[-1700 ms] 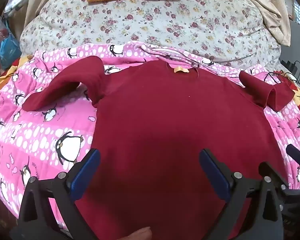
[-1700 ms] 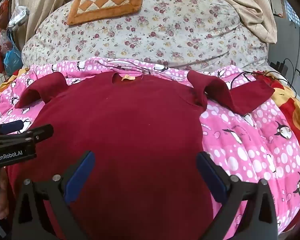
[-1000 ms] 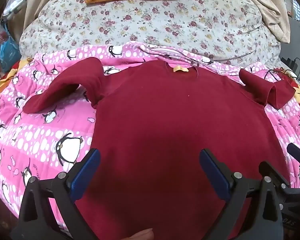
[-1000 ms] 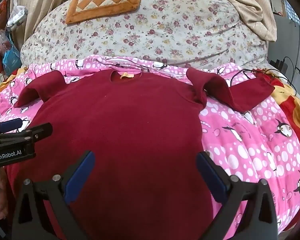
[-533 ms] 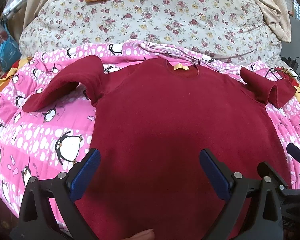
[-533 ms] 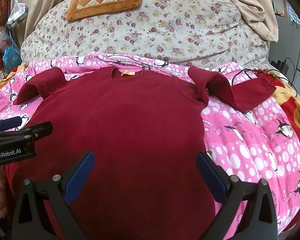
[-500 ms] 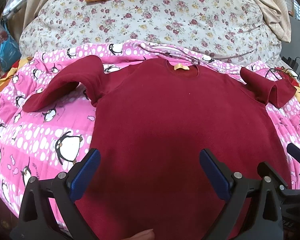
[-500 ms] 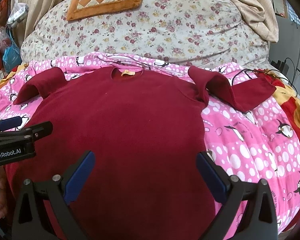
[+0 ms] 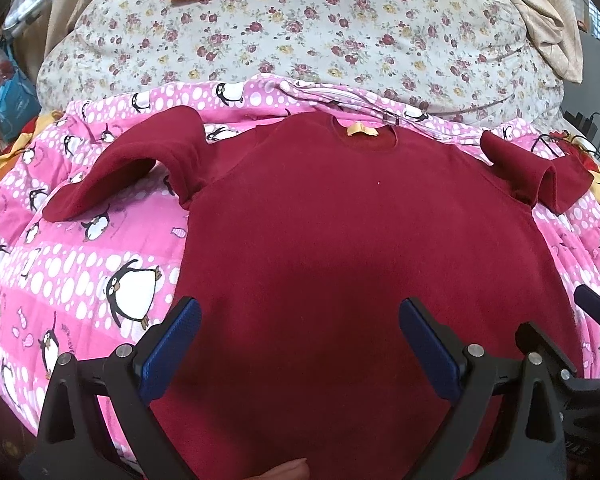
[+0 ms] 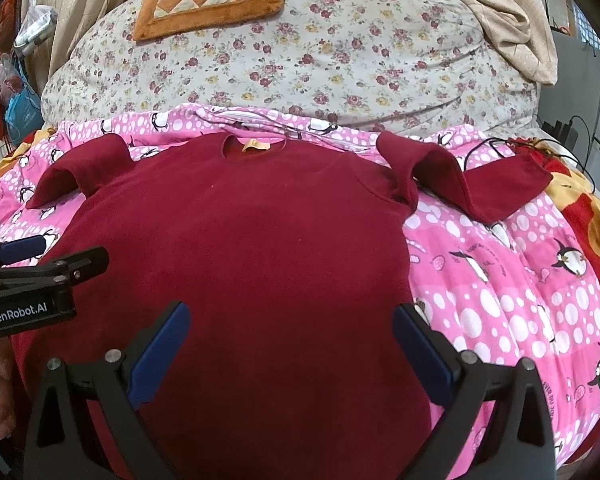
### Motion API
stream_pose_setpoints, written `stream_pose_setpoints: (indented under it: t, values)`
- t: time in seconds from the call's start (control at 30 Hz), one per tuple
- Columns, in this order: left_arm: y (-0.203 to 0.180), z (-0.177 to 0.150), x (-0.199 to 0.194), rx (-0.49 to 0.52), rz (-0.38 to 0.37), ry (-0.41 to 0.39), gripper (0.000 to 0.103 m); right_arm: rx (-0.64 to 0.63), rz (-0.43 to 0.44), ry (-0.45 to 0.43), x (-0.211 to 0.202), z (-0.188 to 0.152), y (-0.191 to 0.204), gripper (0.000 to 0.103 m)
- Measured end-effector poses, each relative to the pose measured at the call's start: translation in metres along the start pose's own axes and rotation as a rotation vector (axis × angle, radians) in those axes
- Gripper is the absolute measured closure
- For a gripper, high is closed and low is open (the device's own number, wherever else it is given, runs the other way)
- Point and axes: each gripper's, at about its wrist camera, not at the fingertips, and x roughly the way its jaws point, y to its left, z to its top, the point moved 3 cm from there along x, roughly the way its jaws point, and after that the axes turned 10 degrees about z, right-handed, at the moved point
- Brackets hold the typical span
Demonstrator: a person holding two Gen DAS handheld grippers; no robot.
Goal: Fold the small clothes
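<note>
maroon sweater [image 9: 340,240]: one, flat, two sleeves bunched
pink blanket [image 9: 80,264]: margin both sides
left gripper [image 9: 300,344]: spread, empty
right gripper [image 10: 288,344]: spread, empty

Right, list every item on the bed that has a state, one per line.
sweater: spread flat, unfolded, collar away from the grippers
left sleeve: out to the side, bent
right sleeve: out to the side, creased
left gripper: open, empty, over the hem
right gripper: open, empty
</note>
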Motion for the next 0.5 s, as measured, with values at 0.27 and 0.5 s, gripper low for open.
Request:
stream_pose_setpoints:
  t: [0.27,0.5]
  values:
    - [-0.0024,0.0025,-0.0018,0.006,-0.005,0.0,0.016,0.003,-0.003,-0.002,-0.0002,-0.0006,-0.0001,0.001]
    - [-0.0035,0.0031,-0.0021,0.01,-0.002,0.001,0.016,0.004,-0.003,-0.001,-0.0001,-0.0009,-0.0014,0.001]
